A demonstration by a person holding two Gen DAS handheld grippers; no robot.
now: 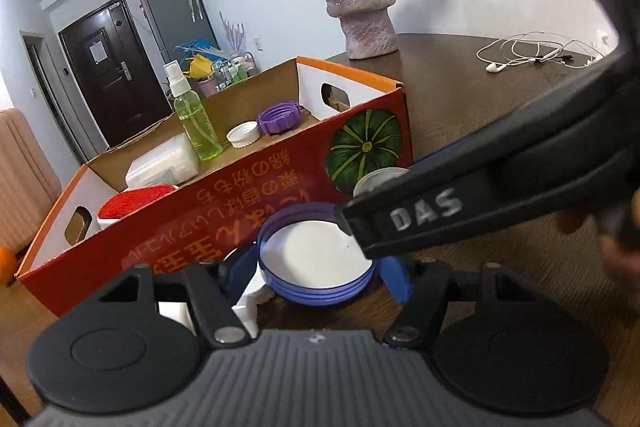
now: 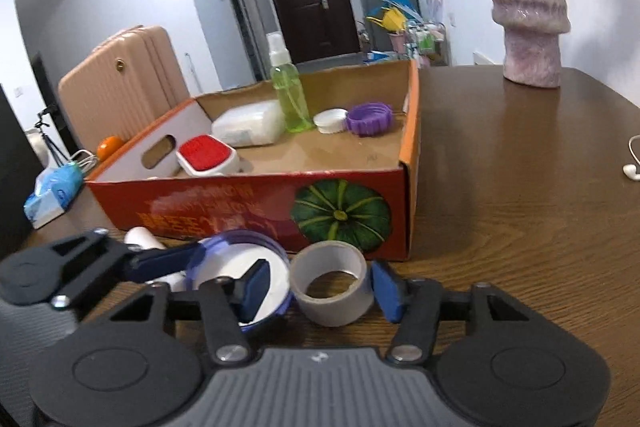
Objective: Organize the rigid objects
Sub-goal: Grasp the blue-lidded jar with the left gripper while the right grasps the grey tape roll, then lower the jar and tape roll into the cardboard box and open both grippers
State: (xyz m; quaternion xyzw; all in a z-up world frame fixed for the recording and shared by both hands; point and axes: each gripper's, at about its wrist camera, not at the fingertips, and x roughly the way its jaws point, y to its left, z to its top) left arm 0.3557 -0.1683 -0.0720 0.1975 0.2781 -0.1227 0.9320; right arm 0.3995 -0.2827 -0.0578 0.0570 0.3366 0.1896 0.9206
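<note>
A blue-rimmed round lid [image 1: 316, 259] with a white inside lies on the wooden table in front of the red cardboard box [image 1: 256, 195]. My left gripper [image 1: 316, 277] is open with its blue pads on either side of the lid. In the right wrist view the lid [image 2: 240, 267] is at lower left. A grey tape roll [image 2: 332, 283] stands beside it. My right gripper [image 2: 324, 291] is open around the tape roll; whether its pads touch it I cannot tell. The right gripper's body [image 1: 500, 187] crosses the left wrist view over the lid.
The box [image 2: 256, 199] holds a green spray bottle [image 2: 290, 95], a purple ring lid [image 2: 370, 119], a white cap [image 2: 331, 119], a clear plastic case [image 2: 248, 125] and a red-topped white item [image 2: 206, 155]. A pink vase [image 2: 530, 15] and white earphones [image 1: 532, 57] are on the table. A white tube [image 2: 140, 239] lies by the lid.
</note>
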